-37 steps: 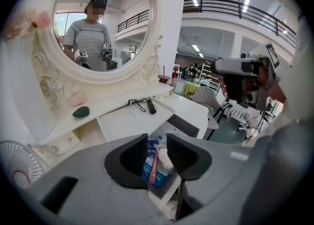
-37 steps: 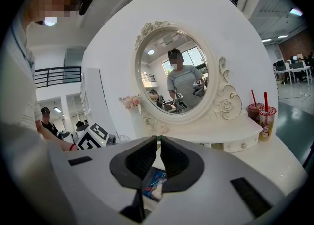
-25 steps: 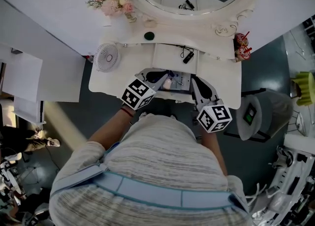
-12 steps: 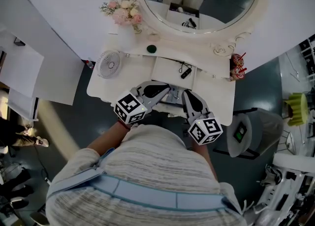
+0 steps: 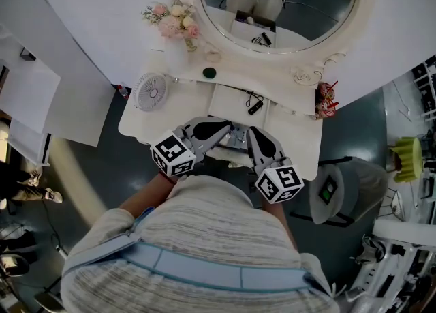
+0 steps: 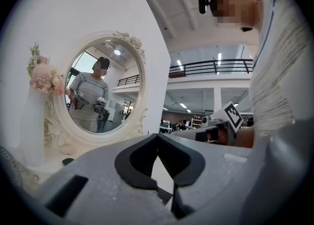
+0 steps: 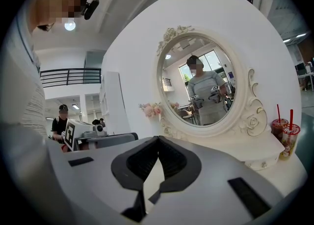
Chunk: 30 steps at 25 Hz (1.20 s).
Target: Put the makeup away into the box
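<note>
The desk (image 5: 136, 122) has open room at the left, by the fan (image 5: 149, 91). Its near edge lies under both grippers, with the box (image 5: 236, 139) between them. The left gripper (image 6: 158, 136) and right gripper (image 7: 158, 138) have lifted back with fingers shut and empty, so that placing looks done. A black item (image 5: 255, 107), perhaps makeup, lies just beyond.

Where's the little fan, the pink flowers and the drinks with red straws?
little fan (image 5: 150, 91), head view, middle of its round grille.
pink flowers (image 5: 174, 20), head view, on the blossoms.
drinks with red straws (image 7: 289, 143), right gripper view, on the nearer cup's side.
</note>
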Each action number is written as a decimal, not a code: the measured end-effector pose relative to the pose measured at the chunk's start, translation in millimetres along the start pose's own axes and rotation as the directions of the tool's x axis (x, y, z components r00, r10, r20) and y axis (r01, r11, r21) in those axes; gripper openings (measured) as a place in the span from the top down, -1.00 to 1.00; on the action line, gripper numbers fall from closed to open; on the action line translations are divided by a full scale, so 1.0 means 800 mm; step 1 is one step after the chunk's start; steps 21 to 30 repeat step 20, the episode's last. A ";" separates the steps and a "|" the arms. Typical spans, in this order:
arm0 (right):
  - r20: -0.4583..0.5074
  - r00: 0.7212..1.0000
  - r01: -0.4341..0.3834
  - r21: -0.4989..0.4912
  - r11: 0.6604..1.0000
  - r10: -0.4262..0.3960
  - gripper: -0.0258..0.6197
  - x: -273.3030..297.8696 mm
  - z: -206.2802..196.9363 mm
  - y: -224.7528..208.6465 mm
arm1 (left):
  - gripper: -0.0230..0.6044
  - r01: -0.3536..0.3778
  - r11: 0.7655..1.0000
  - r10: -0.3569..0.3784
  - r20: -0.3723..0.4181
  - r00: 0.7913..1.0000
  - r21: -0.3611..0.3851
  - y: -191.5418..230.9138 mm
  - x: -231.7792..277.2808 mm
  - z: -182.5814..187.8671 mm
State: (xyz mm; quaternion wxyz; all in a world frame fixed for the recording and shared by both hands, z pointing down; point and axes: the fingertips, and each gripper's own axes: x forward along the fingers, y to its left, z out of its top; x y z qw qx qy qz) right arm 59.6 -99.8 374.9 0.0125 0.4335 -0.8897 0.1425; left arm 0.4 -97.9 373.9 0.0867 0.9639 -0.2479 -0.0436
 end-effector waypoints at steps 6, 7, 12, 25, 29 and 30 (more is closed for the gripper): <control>0.000 1.000 -0.001 -0.001 1.000 0.001 0.89 -0.001 0.001 0.001 | 0.88 0.000 1.000 0.000 0.014 1.000 -0.009 -0.001 -0.003 0.003; 0.000 1.000 -0.001 -0.001 1.000 0.001 0.89 -0.001 0.001 0.001 | 0.88 0.002 1.000 -0.002 0.016 1.000 -0.014 -0.001 -0.003 0.003; -0.003 1.000 0.003 0.004 1.000 -0.003 0.89 0.000 -0.001 0.000 | 0.88 0.008 0.999 -0.007 0.034 0.999 -0.043 0.000 -0.004 0.003; -0.012 1.000 0.000 0.012 1.000 0.001 0.89 0.002 -0.007 0.000 | 0.88 0.024 0.995 -0.018 0.060 0.998 -0.096 0.004 -0.004 0.000; -0.012 1.000 0.000 0.012 1.000 0.001 0.89 0.002 -0.007 0.000 | 0.88 0.024 0.995 -0.018 0.060 0.998 -0.096 0.004 -0.004 0.000; -0.012 1.000 0.000 0.012 1.000 0.001 0.89 0.002 -0.007 0.000 | 0.88 0.024 0.995 -0.018 0.060 0.998 -0.096 0.004 -0.004 0.000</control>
